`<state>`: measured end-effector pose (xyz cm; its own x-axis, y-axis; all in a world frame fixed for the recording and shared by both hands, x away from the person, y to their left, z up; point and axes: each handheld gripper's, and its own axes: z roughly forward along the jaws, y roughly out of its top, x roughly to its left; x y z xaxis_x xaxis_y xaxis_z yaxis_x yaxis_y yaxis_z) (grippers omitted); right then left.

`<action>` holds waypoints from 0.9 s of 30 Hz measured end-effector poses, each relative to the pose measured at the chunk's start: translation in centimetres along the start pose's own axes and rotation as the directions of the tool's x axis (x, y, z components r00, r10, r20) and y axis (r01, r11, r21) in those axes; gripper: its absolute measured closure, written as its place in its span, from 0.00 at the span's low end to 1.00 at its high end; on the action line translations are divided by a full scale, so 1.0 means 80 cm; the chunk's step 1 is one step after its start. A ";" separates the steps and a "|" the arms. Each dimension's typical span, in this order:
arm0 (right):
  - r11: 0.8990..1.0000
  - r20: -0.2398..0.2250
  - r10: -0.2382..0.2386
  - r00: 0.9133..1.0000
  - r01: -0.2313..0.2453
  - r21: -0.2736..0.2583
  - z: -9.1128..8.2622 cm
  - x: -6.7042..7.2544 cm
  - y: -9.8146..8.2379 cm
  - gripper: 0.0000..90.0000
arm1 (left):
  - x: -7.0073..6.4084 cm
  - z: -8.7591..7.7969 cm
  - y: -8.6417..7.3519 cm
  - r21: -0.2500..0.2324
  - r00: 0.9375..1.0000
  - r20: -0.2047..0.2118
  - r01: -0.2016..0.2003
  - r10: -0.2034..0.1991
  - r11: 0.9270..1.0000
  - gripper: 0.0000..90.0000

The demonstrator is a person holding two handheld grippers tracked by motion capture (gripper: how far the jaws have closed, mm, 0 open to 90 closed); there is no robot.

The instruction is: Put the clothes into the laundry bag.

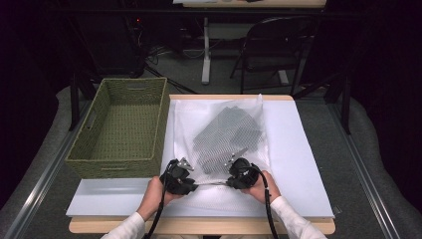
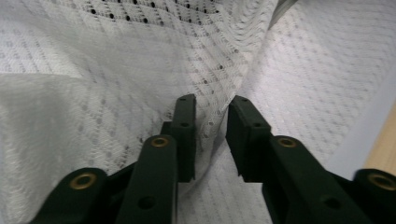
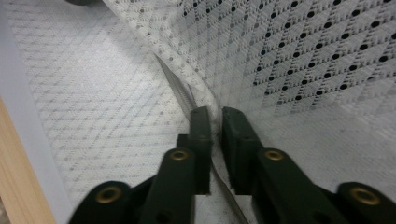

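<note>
the white mesh bag is laid on the desk, right of the basket. its near edge stands between the slightly parted fingers of the left gripper and right gripper.

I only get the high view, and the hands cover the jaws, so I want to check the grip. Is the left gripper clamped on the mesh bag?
Observer: No. The left gripper view shows the left gripper open, with a raised fold of the mesh bag loose between its jaws.
Operator: And the right one?
Observer: The right gripper has its jaws a narrow gap apart, one on each side of the bag's seam beside the zipper strip. I cannot tell whether they pinch it.
</note>
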<state>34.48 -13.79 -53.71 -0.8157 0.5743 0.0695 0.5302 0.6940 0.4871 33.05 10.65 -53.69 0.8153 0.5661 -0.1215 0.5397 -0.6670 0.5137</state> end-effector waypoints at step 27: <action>0.994 0.042 -0.046 0.998 0.050 -0.094 -0.045 0.014 -0.004 0.18 | 0.011 -0.080 -0.070 -0.044 0.985 -0.077 0.149 -0.152 0.988 0.19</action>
<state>32.55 -14.93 -50.63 -0.8290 0.5592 0.0102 0.4643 0.6779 0.5699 29.42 18.01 -51.28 0.7054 0.6965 -0.1319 0.6450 -0.5535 0.5269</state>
